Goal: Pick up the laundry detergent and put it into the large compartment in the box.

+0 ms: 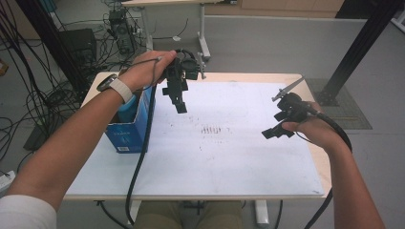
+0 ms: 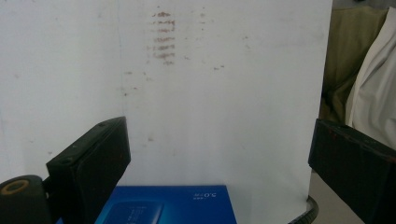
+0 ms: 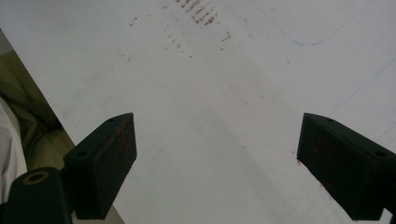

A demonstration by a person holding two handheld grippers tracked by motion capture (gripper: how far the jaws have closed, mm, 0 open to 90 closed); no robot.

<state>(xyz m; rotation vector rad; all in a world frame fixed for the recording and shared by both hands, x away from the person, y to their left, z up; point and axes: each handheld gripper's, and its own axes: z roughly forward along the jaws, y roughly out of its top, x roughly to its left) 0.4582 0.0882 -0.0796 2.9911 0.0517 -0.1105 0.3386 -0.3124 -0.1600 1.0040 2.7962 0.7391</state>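
While the high view looks down on the white bench [image 1: 229, 157], the left claw [image 1: 179, 106] hangs in the air just right of the blue box [image 1: 130, 131] at the bench's left edge; the right claw [image 1: 272, 132] hovers near the right side. Left gripper view: jaws wide apart, empty, blue box [image 2: 168, 205] below them. Right gripper view: jaws spread wide, holding nothing, over bare bench [image 3: 210, 116].
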